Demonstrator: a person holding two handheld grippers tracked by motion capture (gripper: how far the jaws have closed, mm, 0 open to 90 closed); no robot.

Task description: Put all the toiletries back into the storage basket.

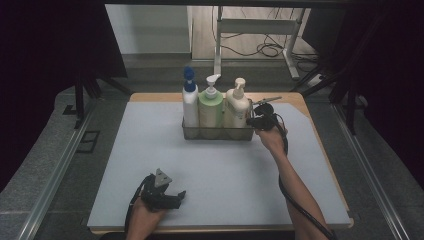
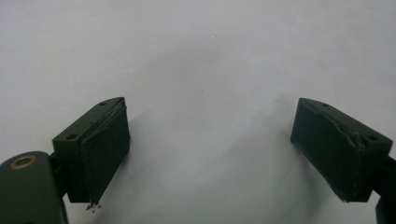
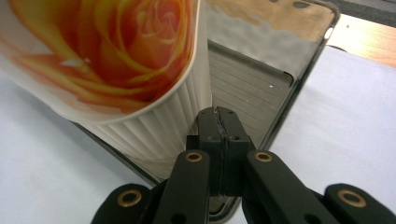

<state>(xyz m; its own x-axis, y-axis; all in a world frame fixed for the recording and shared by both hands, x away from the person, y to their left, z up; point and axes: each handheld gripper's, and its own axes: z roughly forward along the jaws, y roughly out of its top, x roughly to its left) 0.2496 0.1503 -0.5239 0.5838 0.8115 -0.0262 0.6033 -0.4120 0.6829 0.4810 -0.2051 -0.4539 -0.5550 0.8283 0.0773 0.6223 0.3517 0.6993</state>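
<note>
Showing, from largest item to smallest, what we see at this moment:
Surface (image 1: 150, 165): pale grey mat over a wooden top; we see it bare around the left hand.
Metal basket (image 1: 218, 133): stands near the far middle of the surface, carrying three bottles in a row.
Cream bottle (image 1: 236, 107): rightmost in the basket, rose-printed and ribbed at the base; it stands just beside the end wall that we grip.
Green bottle (image 1: 211, 107): middle of the row, pump on top.
White bottle (image 1: 190, 102): leftmost, blue cap.
Right claw (image 3: 219, 122): jaws closed together at the basket's right end wall, apparently pinching its thin rim.
Left claw (image 2: 210, 140): jaws wide apart, holding nothing, low over bare surface near the front edge.
Step in hand, as we judge it: shifting the basket by its rim. We advise a slow, level pull, since the tall bottles could tip; the cream bottle crowds the grip.
</note>
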